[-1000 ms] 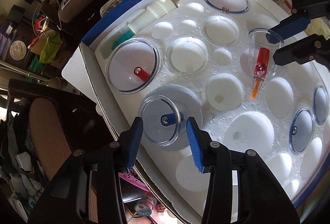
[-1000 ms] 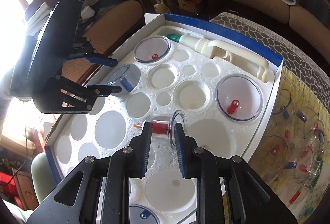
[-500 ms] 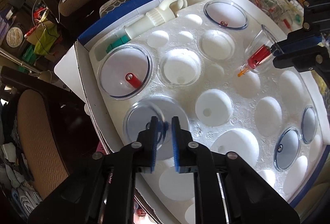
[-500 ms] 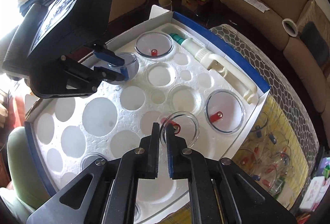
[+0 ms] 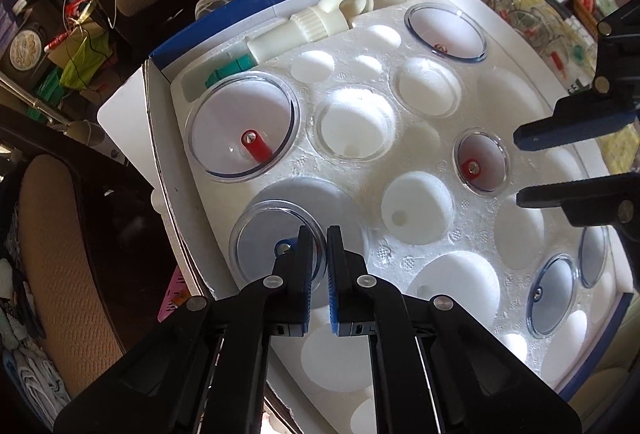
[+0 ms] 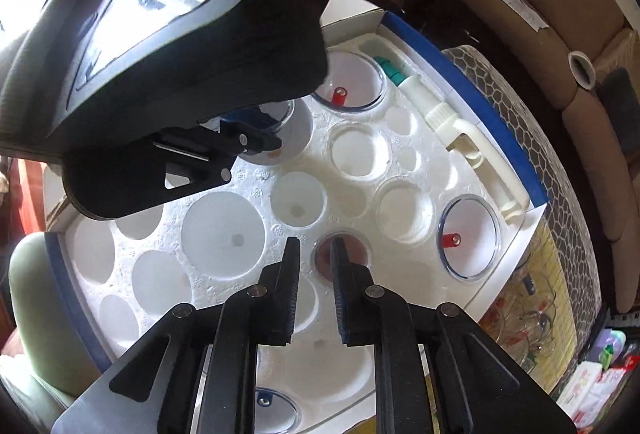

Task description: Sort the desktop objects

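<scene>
In the left wrist view my left gripper (image 5: 319,232) is shut on the rim of a clear cup with a blue valve (image 5: 276,248). The cup stands over a large recess at the near left of the white foam tray (image 5: 460,234). A small clear cup with a red valve (image 5: 480,166) sits mouth-up in a recess further right. My right gripper (image 5: 517,167) hangs beside it with its jaws opening, and its pads do not press the cup. The right wrist view shows the same small cup (image 6: 346,254) just beyond the right gripper (image 6: 315,246).
A cream pump gun (image 5: 332,14) lies along the tray's far edge. Two large red-valve cups (image 5: 244,126) (image 5: 444,30) and blue-valve cups (image 5: 552,294) fill other recesses. Several loose cups (image 6: 532,298) lie on the yellow cloth beside the tray. The left gripper's black body (image 6: 160,34) blocks the upper left.
The left gripper closed on the blue-valve cup's rim. The right gripper turned the small red-valve cup upright, set it into a recess, and its jaws parted.
</scene>
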